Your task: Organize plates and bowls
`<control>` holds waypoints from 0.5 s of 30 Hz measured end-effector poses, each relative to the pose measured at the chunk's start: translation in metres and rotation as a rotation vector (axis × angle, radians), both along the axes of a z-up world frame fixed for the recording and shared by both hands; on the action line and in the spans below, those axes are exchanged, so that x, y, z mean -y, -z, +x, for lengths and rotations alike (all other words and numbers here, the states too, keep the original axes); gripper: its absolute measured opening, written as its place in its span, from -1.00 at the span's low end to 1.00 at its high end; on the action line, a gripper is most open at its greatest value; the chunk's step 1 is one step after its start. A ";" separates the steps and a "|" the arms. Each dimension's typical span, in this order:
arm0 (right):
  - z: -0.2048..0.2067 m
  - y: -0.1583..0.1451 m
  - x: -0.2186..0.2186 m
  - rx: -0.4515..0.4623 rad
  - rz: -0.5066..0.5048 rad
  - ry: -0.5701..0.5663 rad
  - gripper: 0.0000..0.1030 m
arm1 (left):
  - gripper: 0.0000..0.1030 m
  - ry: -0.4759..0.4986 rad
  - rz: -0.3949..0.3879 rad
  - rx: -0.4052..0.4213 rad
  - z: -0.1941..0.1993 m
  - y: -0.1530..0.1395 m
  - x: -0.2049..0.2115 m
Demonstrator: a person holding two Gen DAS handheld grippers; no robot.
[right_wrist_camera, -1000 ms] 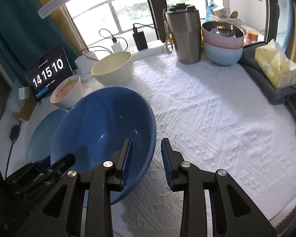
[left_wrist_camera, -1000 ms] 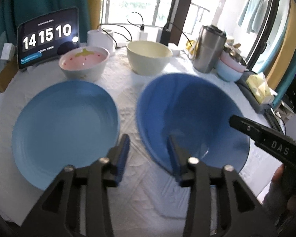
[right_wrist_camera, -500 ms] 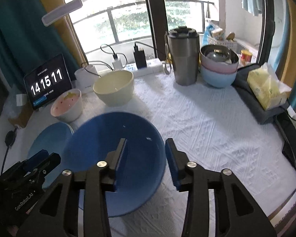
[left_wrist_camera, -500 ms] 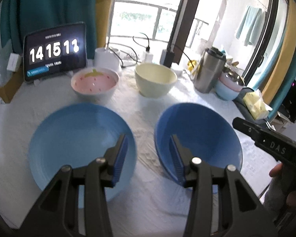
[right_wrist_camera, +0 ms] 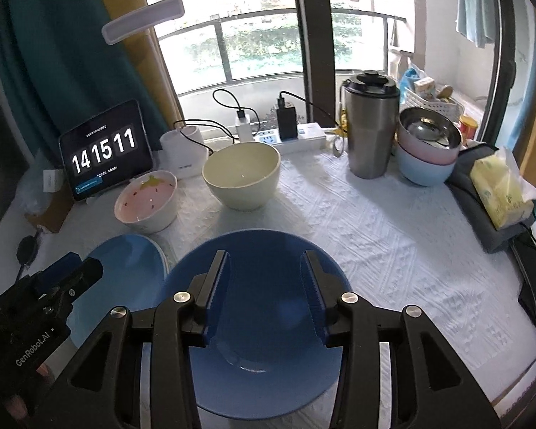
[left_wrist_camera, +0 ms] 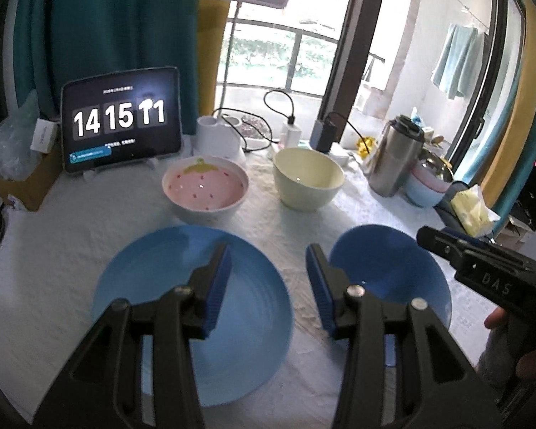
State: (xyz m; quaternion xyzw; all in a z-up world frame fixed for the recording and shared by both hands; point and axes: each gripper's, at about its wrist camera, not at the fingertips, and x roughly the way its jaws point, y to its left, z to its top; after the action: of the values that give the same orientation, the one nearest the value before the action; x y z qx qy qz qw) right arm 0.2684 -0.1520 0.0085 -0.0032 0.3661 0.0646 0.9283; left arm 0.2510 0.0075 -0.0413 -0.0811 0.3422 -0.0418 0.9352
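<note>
A dark blue bowl (right_wrist_camera: 264, 325) sits upright on the white cloth, directly under my right gripper (right_wrist_camera: 264, 279), which is open above it and touches nothing. To its left lies a light blue plate (left_wrist_camera: 189, 314). My left gripper (left_wrist_camera: 268, 275) hovers open over the gap between plate and bowl (left_wrist_camera: 386, 279), with nothing between its fingers. Further back stand a pink strawberry bowl (left_wrist_camera: 205, 187) and a cream bowl (left_wrist_camera: 307, 178), also seen in the right wrist view as the pink bowl (right_wrist_camera: 146, 203) and cream bowl (right_wrist_camera: 241, 175).
A tablet clock (left_wrist_camera: 121, 125) and a white lamp base (left_wrist_camera: 218, 139) stand at the back left. A power strip with cables (right_wrist_camera: 296, 136), a steel tumbler (right_wrist_camera: 370, 125) and stacked bowls (right_wrist_camera: 427, 150) line the back right. A tissue pack (right_wrist_camera: 500, 193) and phone (right_wrist_camera: 532, 293) lie at the right edge.
My right gripper let go of the dark blue bowl's rim and widened. The bowl, tilted before, now rests flat. Both grippers have risen and drawn back from the dishes.
</note>
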 end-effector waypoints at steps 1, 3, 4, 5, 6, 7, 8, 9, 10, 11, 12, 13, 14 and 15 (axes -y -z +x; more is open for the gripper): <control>0.001 0.000 -0.002 0.000 -0.001 -0.003 -0.16 | -0.13 -0.001 0.001 0.002 0.000 -0.001 -0.003; 0.004 -0.001 -0.007 0.000 -0.004 -0.006 -0.16 | -0.12 -0.004 0.003 0.004 0.002 -0.001 -0.007; 0.005 -0.001 -0.009 0.000 -0.005 -0.007 -0.16 | -0.13 -0.004 0.003 0.005 0.004 -0.001 -0.010; 0.006 -0.001 -0.011 -0.001 -0.007 -0.008 -0.16 | -0.13 -0.004 0.003 0.005 0.005 -0.002 -0.012; 0.007 -0.001 -0.014 -0.002 -0.010 -0.009 -0.16 | -0.13 -0.004 0.003 0.005 0.007 -0.002 -0.014; 0.009 -0.001 -0.015 -0.002 -0.011 -0.010 -0.16 | -0.13 -0.005 0.003 0.006 0.006 -0.002 -0.014; 0.010 -0.001 -0.018 -0.004 -0.014 -0.010 -0.16 | -0.12 -0.006 0.002 0.006 0.007 -0.002 -0.016; 0.012 -0.001 -0.019 -0.005 -0.016 -0.011 -0.16 | -0.13 -0.006 0.000 0.005 0.009 -0.002 -0.019; 0.014 -0.001 -0.022 -0.006 -0.019 -0.011 -0.16 | -0.13 -0.007 -0.001 0.004 0.010 -0.001 -0.022; 0.014 -0.001 -0.024 -0.006 -0.020 -0.012 -0.16 | -0.13 -0.007 -0.002 0.002 0.012 -0.001 -0.024; 0.016 -0.001 -0.026 -0.008 -0.020 -0.012 -0.16 | -0.13 -0.007 -0.003 0.002 0.013 0.000 -0.026; 0.017 -0.001 -0.028 -0.009 -0.021 -0.013 -0.16 | -0.13 -0.007 -0.003 0.001 0.014 0.000 -0.028; 0.019 -0.001 -0.031 -0.011 -0.025 -0.013 -0.16 | -0.13 -0.008 -0.005 0.001 0.016 0.001 -0.031; 0.021 0.000 -0.034 -0.013 -0.029 -0.016 -0.16 | -0.12 -0.009 -0.006 0.001 0.017 0.001 -0.034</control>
State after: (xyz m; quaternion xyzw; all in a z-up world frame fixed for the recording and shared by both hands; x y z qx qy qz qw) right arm 0.2891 -0.1179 0.0086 -0.0191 0.3730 0.0665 0.9253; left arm 0.2681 0.0414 -0.0421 -0.0856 0.3410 -0.0385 0.9354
